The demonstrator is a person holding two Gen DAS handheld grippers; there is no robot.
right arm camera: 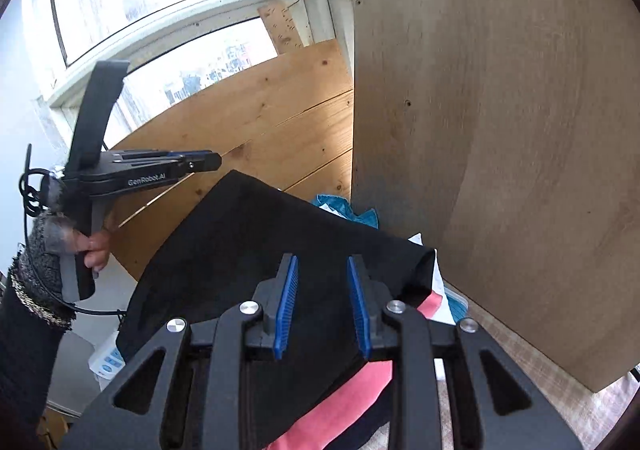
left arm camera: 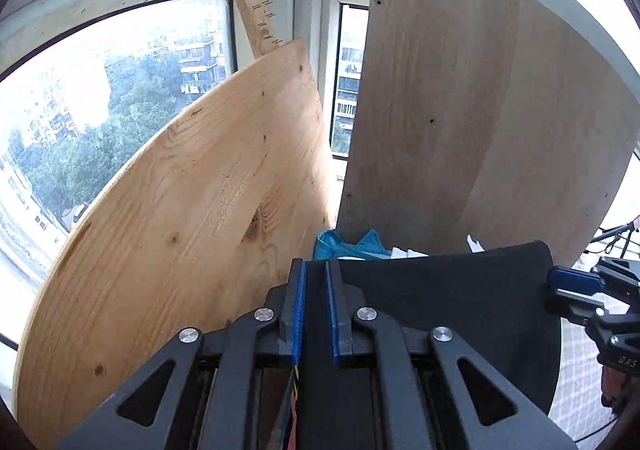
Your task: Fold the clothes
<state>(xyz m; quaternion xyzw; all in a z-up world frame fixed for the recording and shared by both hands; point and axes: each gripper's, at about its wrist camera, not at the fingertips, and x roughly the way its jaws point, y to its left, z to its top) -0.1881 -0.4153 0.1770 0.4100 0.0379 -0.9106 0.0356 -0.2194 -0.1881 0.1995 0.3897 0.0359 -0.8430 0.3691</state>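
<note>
Black garment [left arm camera: 440,290] fills the left wrist view from 6 to 3 o'clock, its edge clamped between the nearly closed blue pads of the left tool [left arm camera: 316,306]; the right tool [left arm camera: 576,290] shows at 3 o'clock.

In the right wrist view the right tool [right arm camera: 322,306] is released over the cloth, with pink fabric [right arm camera: 344,394] beneath at 6 o'clock. The step looks like lifting to spread; next, the right tool likely needs its own corner grip.

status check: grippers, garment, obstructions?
Left gripper shut on black garment, lifted. Right gripper open, garment between its fingers. Pink cloth beneath; wooden boards close behind.
</note>
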